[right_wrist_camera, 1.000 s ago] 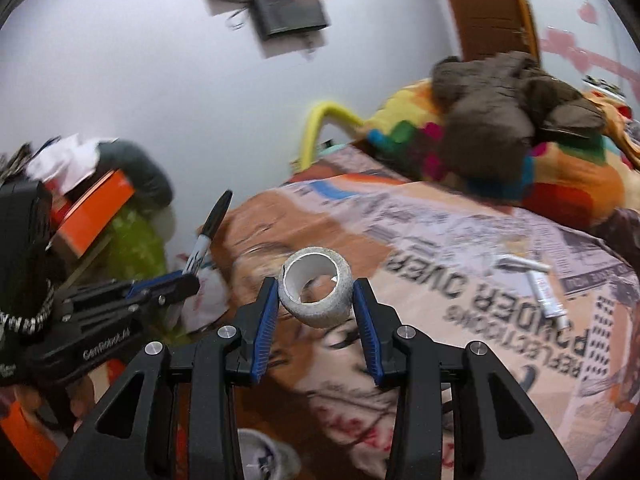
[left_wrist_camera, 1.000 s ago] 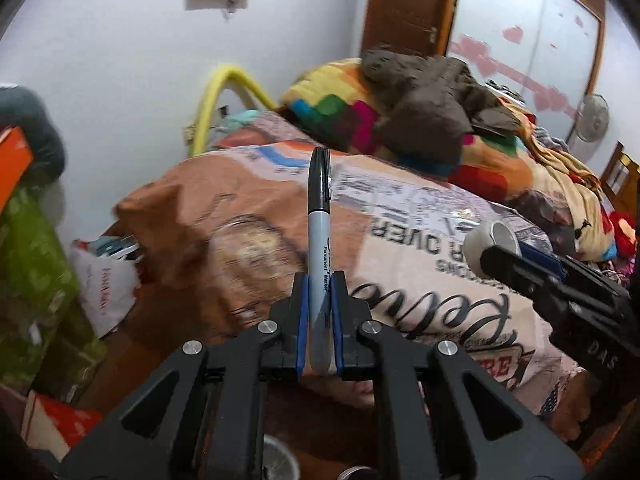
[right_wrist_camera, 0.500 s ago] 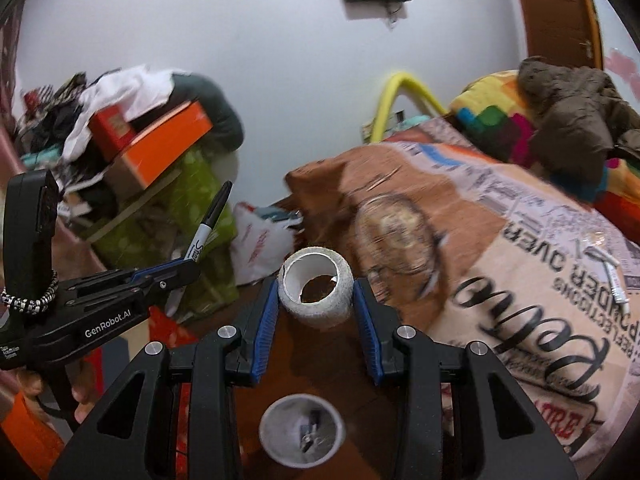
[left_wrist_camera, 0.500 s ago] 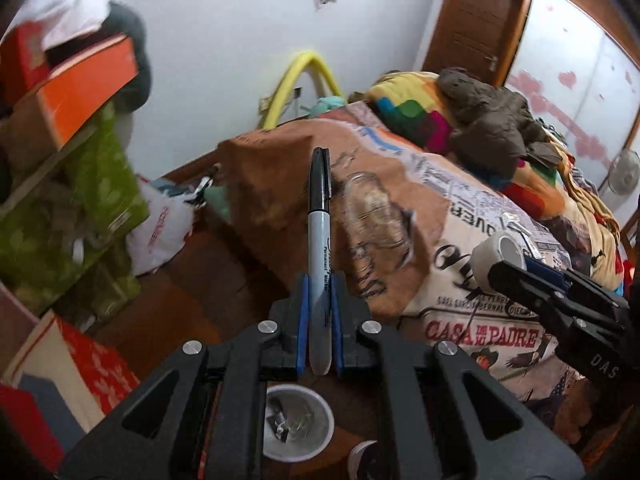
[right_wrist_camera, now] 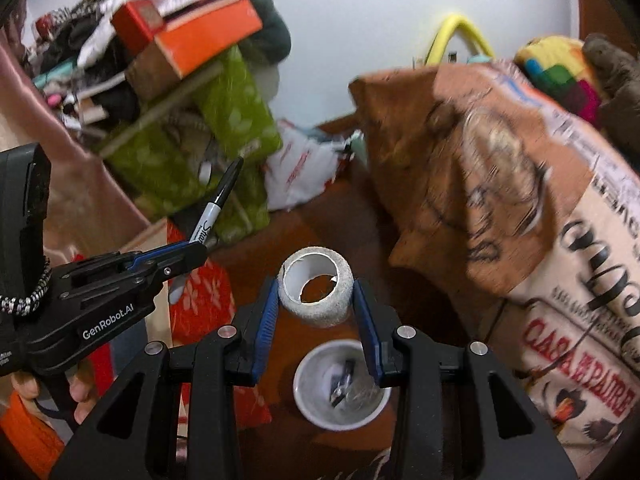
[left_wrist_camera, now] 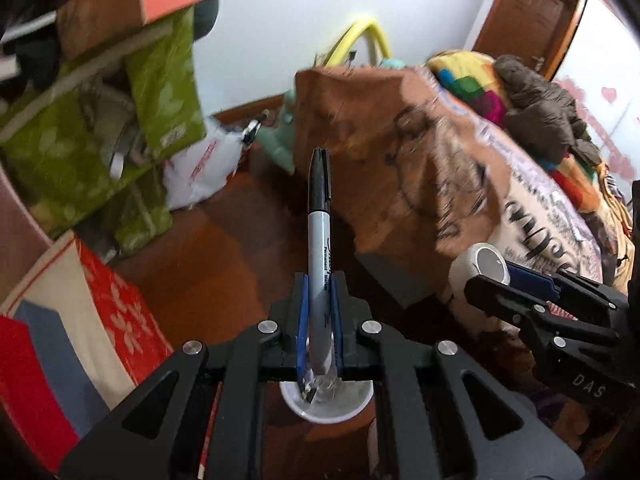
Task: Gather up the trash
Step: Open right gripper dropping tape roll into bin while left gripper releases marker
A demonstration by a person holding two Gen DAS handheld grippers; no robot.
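Two pieces of trash are in hand, and both hang above one white bin (right_wrist_camera: 342,386) that stands on the dark wooden floor (left_wrist_camera: 224,256) beside the bed (right_wrist_camera: 520,184). The left hand-held gripper (left_wrist_camera: 319,320) is clamped tight on a black-capped permanent marker (left_wrist_camera: 319,240), whose long axis runs straight out along the fingers, cap end away from the camera. The right hand-held gripper (right_wrist_camera: 316,312) is closed on an empty white tape roll (right_wrist_camera: 316,292), its open core facing the camera. The bin lies below and slightly behind both sets of fingertips, so my judgement is that each load must come back and down a little before release. In the left wrist view the bin (left_wrist_camera: 326,400) sits straight under the marker's rear end; which hand is nearer I cannot tell. The right wrist view shows into the bin, where some dark and clear scraps already lie, and shows the left hand-held gripper (right_wrist_camera: 192,252) from the side with the marker (right_wrist_camera: 218,204) angled upward. The left wrist view hides most of the bin behind its own fingers, but shows the right hand-held gripper (left_wrist_camera: 504,280) carrying the tape roll (left_wrist_camera: 478,268) just beside the bed's edge.
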